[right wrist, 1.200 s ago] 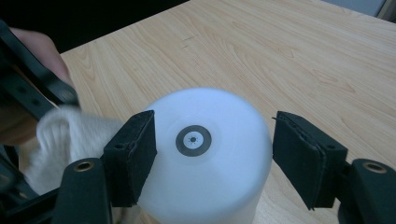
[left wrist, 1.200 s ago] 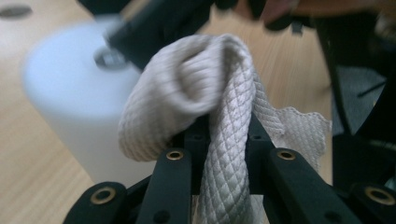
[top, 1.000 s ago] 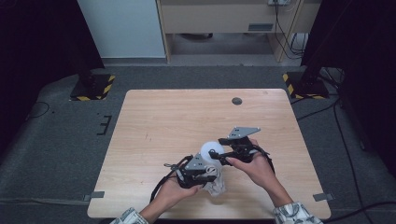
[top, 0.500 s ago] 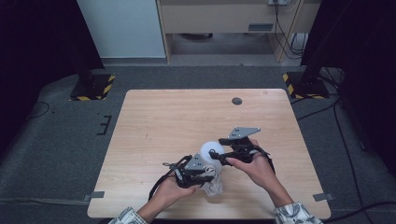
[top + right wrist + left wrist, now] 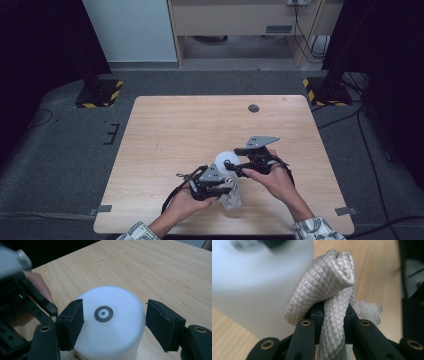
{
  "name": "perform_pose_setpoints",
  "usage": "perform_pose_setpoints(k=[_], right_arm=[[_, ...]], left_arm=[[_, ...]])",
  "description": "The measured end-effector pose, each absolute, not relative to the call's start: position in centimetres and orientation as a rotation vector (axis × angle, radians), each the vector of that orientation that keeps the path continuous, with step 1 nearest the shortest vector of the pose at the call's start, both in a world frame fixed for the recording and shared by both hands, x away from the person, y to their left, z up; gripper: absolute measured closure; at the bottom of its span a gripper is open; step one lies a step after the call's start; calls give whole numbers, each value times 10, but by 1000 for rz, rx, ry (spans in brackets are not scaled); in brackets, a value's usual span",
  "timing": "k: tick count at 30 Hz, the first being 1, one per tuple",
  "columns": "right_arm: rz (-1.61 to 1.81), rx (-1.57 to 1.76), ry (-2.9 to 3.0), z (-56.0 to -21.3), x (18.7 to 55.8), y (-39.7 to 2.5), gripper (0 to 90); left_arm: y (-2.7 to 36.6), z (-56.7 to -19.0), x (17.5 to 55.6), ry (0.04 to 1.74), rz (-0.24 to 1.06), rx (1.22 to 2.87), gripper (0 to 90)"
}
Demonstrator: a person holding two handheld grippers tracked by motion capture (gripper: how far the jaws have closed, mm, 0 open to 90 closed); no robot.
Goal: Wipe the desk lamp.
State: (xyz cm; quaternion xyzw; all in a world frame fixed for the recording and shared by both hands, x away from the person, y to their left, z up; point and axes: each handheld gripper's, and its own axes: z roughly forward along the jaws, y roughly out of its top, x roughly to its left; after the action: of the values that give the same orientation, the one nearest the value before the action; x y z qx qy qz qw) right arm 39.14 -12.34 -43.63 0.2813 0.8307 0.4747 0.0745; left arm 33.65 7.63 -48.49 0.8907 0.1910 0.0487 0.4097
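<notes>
Setting: pale wooden table (image 5: 170, 130) on a grey floor, with a small dark round disc (image 5: 254, 108) lying near its far edge.
Container: white, round, translucent plastic tub (image 5: 110, 325) with a dark ring mark on its upturned face, standing on the near half of the table.
Cloth: grey quilted fabric rag (image 5: 332, 290), bunched and folded, touching the tub's side.
Left gripper (image 5: 220, 183): jaws clenched on the rag, pressing its wad against the tub wall.
Right gripper (image 5: 115, 323): jaws spread, one pad on each side of the tub; the left pad looks close to touching, the right pad stands apart, so nothing is held.
Risk, tub: with the right jaws not closed, a push from the rag would likely slide or tip the light tub.
Risk, rag: the loose fold could slip out of the narrow pinch while rubbing.
Risk, crowding: both grippers work just beside each other and could knock together.
</notes>
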Motion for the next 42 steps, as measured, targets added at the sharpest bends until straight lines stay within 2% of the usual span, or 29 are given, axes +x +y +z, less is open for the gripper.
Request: perform_pose_setpoints(k=[8, 13, 18, 26, 32, 35, 42], right_arm=[[1436, 844, 2495, -437, 392, -124, 313], [1444, 845, 2497, -437, 393, -125, 316], [1439, 850, 2499, -437, 392, -125, 317], [1438, 848, 2495, -437, 392, -125, 317], [1442, 853, 2495, -437, 392, -125, 317], [1446, 860, 2492, -438, 392, -125, 317], [1444, 861, 2487, -438, 392, -126, 317]], left_arm=[[82, -463, 332, 448, 135, 2150, 773], [96, -478, 342, 488, 92, 2226, 784], [103, -479, 342, 494, 129, 2274, 783], [130, -454, 343, 551, 160, 2110, 782], [119, -484, 351, 603, 137, 2283, 780], [115, -486, 352, 592, 142, 2307, 780], [135, -459, 354, 621, 234, 2107, 781]])
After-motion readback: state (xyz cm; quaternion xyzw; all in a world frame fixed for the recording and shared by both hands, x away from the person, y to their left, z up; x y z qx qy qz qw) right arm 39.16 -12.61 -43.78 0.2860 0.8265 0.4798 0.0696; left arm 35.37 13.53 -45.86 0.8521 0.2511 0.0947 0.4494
